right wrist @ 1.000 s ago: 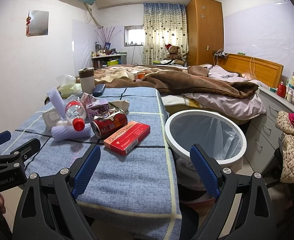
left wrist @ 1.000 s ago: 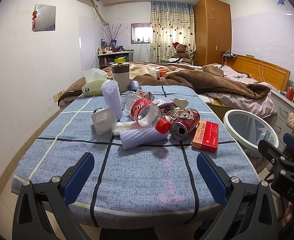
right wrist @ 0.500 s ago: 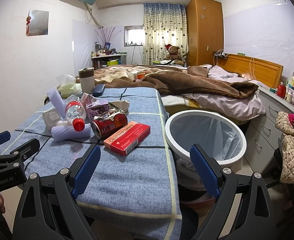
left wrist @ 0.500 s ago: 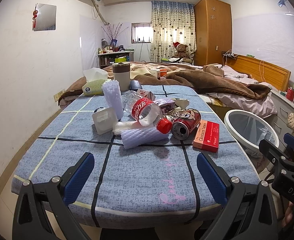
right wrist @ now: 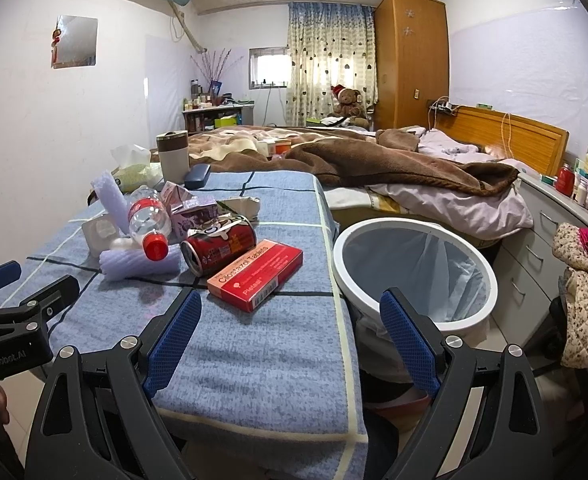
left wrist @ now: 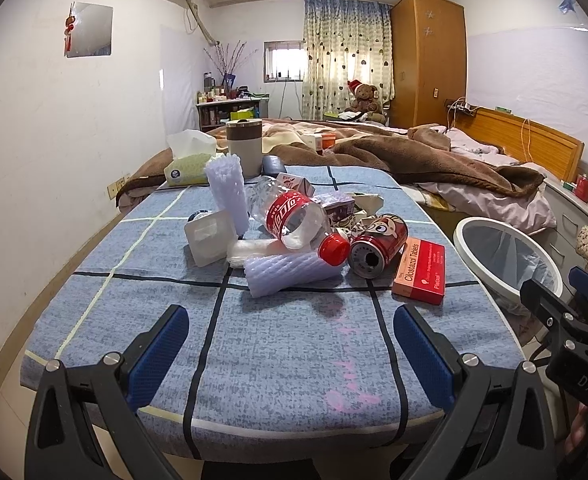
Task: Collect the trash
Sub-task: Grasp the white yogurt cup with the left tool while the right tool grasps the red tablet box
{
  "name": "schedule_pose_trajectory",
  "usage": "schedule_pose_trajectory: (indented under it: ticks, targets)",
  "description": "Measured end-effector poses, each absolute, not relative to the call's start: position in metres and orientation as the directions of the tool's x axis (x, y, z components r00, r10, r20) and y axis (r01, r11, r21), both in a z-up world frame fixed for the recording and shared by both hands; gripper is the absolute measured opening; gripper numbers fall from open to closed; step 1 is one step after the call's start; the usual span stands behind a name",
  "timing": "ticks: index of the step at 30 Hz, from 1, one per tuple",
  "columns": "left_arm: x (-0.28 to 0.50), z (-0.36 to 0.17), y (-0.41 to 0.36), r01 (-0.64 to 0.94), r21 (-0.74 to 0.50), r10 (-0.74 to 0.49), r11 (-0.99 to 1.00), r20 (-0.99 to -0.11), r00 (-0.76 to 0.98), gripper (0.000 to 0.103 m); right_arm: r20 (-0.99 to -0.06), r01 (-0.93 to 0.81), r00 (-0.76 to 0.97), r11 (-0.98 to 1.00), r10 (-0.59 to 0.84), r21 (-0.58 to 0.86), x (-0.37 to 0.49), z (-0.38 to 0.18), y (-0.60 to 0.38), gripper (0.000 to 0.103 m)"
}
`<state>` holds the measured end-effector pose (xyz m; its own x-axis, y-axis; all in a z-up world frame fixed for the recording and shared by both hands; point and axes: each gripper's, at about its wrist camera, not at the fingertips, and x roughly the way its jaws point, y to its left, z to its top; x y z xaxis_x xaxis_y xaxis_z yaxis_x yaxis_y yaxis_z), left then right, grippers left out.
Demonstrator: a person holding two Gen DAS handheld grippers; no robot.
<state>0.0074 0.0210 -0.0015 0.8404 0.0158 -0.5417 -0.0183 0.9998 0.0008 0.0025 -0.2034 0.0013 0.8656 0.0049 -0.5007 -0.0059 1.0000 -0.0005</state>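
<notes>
Bedroom, blue checked table (left wrist: 277, 344) in the left view: bottle (left wrist: 294, 220), can (left wrist: 378, 246), red box (left wrist: 420, 266) and foam sleeve (left wrist: 289, 274) heaped mid-table; left gripper (left wrist: 289, 356) spread wide, empty, short of the heap. Right view: right gripper (right wrist: 289, 336) likewise agape, holding nothing, over the table's near right edge; white bin (right wrist: 414, 272) just beside the table, red box nearest it.

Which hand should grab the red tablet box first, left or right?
Right. The right gripper hangs open with the red tablet box just ahead and the bin beside it; the left gripper faces the foam sleeve.
</notes>
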Motion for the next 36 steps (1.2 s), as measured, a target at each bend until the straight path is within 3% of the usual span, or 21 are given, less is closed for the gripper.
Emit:
schedule_pose_trajectory:
  ticks: [26,36]
  targets:
    - [0.095,-0.026,0.12,-0.067,-0.076,0.004,0.995,-0.631,0.776,0.103,-0.653,0.014,0.757,0.999,0.02,0.048,0.096,-0.037,-0.184,0.092]
    - [0.144,-0.028,0.145,-0.083,-0.102,-0.004,0.991,-0.654,0.756,0.101,-0.701,0.04,0.713,0.996,0.024,0.075,0.121,-0.046,-0.178,0.081]
